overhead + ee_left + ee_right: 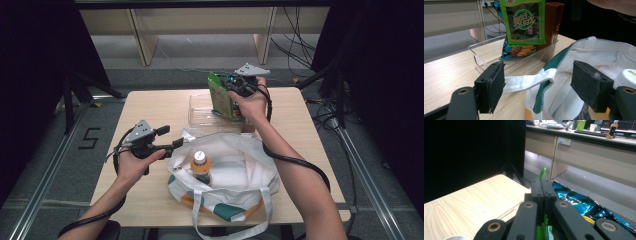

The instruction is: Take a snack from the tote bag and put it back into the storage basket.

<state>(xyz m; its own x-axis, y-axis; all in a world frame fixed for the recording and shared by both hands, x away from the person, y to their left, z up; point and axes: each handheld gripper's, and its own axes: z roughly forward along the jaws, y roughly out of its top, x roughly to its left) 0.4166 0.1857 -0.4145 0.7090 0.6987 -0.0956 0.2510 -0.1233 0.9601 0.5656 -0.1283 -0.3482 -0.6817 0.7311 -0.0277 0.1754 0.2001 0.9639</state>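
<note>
Pinching a green seaweed snack packet (219,95) upright over the clear plastic bin (200,115) near the table's far edge: right gripper (235,86). Left gripper (172,137): jaws spread, beside the tote bag (240,165).

From my remote station: the green snack packet (525,22) covers most of the blue packet (520,50) and brown box (553,22) behind it. The bottle (201,165) is sunk in the tote bag (235,167), its lower body hidden. The packet's top is cut off.
</note>
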